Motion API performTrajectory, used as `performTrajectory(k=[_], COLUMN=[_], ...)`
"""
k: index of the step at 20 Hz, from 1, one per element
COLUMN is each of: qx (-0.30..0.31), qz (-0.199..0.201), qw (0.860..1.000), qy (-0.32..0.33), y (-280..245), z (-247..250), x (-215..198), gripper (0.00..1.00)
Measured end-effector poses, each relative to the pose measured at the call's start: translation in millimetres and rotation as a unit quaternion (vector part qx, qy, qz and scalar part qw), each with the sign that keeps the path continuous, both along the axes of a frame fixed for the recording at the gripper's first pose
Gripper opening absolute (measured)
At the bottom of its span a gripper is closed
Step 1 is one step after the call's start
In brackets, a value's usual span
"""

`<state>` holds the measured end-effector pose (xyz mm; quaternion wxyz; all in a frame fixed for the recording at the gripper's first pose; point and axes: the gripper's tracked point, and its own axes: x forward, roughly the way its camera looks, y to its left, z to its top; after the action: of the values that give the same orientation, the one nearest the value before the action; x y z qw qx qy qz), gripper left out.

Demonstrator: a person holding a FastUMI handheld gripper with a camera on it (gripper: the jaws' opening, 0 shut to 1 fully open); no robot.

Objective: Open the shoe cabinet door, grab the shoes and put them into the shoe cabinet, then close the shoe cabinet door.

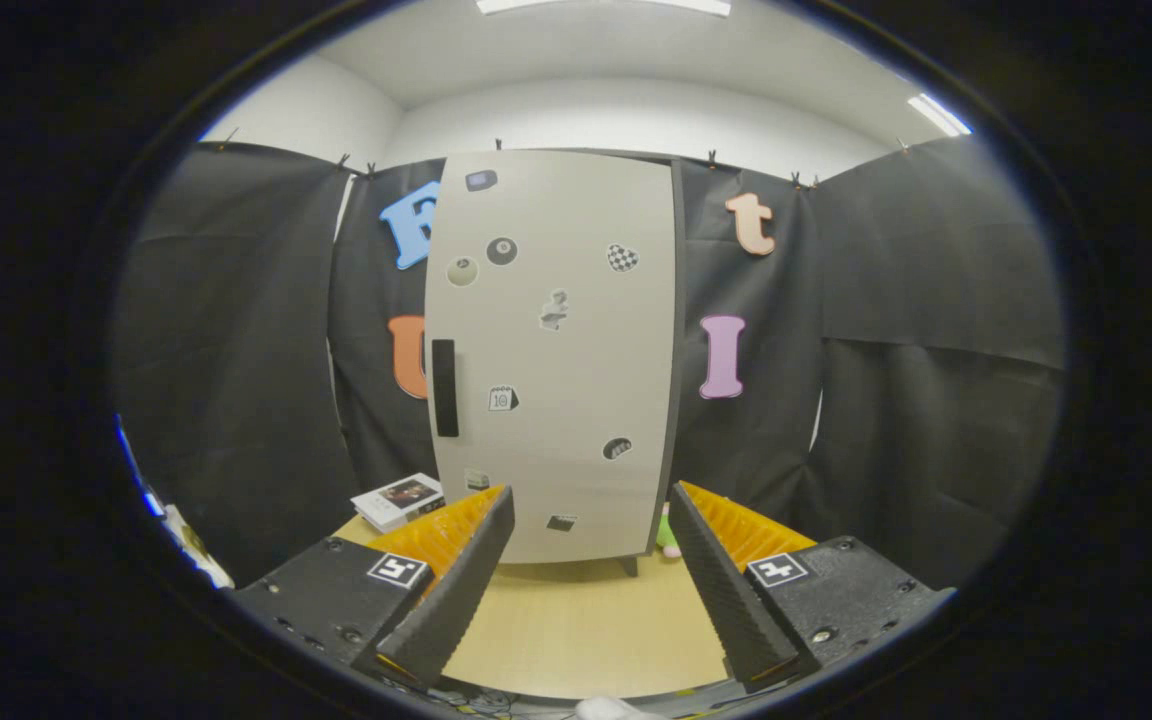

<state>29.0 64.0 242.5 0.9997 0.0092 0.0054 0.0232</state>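
- While the gripper (591,590) hangs over the wooden table (576,620), its two fingers are spread wide apart with nothing between them, only bare tabletop showing in the gap.
- Beyond the fingers stands the shoe cabinet (556,350), upright on the far part of the table, its pale door closed and dotted with small stickers.
- A dark vertical handle (445,387) sits along the door's left edge, about mid-height.
- The cabinet's right side shows as a darker grey strip, and a short leg shows under its bottom edge.
- A stretch of open tabletop separates the fingertips from the cabinet's foot.
- Left of the cabinet's base, beyond the left finger, lies a flat white box (398,500).
- Just past the right finger, beside the cabinet's lower right corner, peeks something small in pink and green (668,535); what it is cannot be told.
- Both fingers point straight toward the cabinet, level and roughly centred on the door.
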Motion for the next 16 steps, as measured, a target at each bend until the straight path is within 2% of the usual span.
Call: performTrajectory(k=[16], qx=[-0.006], qz=[0.018], qw=[1.0], qy=[-0.001], y=[17.2], z=[4.9], x=[3.6], gripper=[1.0])
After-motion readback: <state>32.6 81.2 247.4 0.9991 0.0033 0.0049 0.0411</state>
